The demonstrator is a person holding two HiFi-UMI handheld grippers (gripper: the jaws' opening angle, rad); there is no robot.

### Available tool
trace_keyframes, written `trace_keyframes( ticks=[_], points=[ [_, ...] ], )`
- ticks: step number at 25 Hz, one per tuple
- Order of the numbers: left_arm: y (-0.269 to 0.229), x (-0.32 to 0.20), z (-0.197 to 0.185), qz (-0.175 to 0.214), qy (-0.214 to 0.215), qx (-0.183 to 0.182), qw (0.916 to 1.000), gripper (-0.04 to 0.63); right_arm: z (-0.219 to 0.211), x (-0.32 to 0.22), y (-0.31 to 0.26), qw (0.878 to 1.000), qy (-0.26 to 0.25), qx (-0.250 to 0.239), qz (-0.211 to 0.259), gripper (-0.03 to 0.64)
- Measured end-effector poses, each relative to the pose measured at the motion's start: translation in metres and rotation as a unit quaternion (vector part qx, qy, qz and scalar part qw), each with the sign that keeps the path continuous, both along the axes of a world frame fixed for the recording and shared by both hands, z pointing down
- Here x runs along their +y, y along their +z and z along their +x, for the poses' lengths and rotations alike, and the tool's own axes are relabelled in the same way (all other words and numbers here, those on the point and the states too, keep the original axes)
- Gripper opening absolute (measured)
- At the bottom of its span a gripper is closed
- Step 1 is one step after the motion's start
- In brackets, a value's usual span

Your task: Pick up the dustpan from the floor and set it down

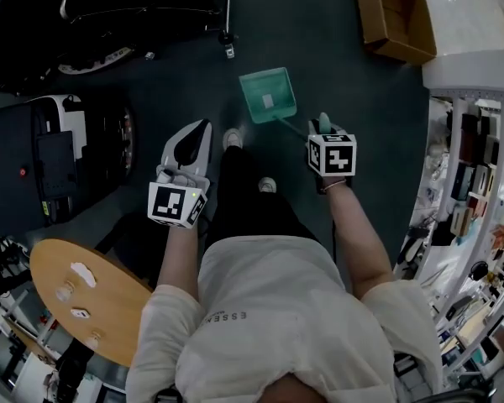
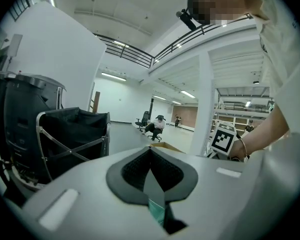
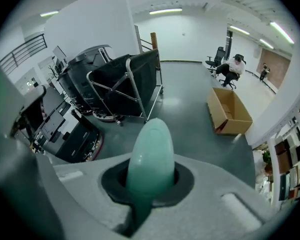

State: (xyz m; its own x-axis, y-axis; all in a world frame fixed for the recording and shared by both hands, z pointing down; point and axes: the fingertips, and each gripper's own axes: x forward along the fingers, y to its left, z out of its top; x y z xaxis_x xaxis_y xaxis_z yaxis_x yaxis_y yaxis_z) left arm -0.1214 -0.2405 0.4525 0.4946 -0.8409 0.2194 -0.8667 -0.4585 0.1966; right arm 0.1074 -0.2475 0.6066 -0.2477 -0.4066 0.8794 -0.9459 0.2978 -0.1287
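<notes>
top: white short-sleeved T-shirt (image 1: 277,309), small dark lettering on chest | legs: black trousers (image 1: 244,196) | feet: white shoes (image 1: 232,138) | right wrist: thin bracelet (image 1: 334,185) | left gripper (image 1: 202,129), right gripper (image 1: 321,128): pale grey shells, dark pads, each with a black-and-white marker cube (image 1: 176,204)

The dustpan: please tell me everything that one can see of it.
The dustpan is pale teal, seemingly plastic: a shallow square pan with raised walls, a small pale label inside, and a thin long handle ending in a rounded grip. The right gripper is shut on that grip, whose tip sticks out past it. The pan is low, open side up, ahead of the person's shoes; whether it touches the floor cannot be told.
</notes>
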Motion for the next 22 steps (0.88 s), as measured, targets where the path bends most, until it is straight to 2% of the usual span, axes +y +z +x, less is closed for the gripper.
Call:
trace_keyframes(
  ticks=[8,12,17,22],
  points=[
    [0.049,-0.081,-0.039,-0.029,-0.016,0.011,0.9994,0.017,-0.028,-0.075,0.089,0.998,0.035,0.026,-0.047,-0.005],
    [0.077,-0.097,-0.051,-0.049,-0.012,0.018,0.9985,0.017,-0.035,-0.094,0.119,0.995,0.053,0.049,-0.068,-0.006],
    [0.100,-0.112,-0.063,-0.063,-0.035,0.031,0.9969,0.017,-0.042,-0.109,0.139,0.992,0.089,0.061,-0.069,-0.005],
    [0.108,-0.110,-0.052,-0.068,-0.007,0.030,0.9972,0.017,-0.046,-0.111,0.139,0.991,0.100,0.060,-0.066,0.003]
  ],
)
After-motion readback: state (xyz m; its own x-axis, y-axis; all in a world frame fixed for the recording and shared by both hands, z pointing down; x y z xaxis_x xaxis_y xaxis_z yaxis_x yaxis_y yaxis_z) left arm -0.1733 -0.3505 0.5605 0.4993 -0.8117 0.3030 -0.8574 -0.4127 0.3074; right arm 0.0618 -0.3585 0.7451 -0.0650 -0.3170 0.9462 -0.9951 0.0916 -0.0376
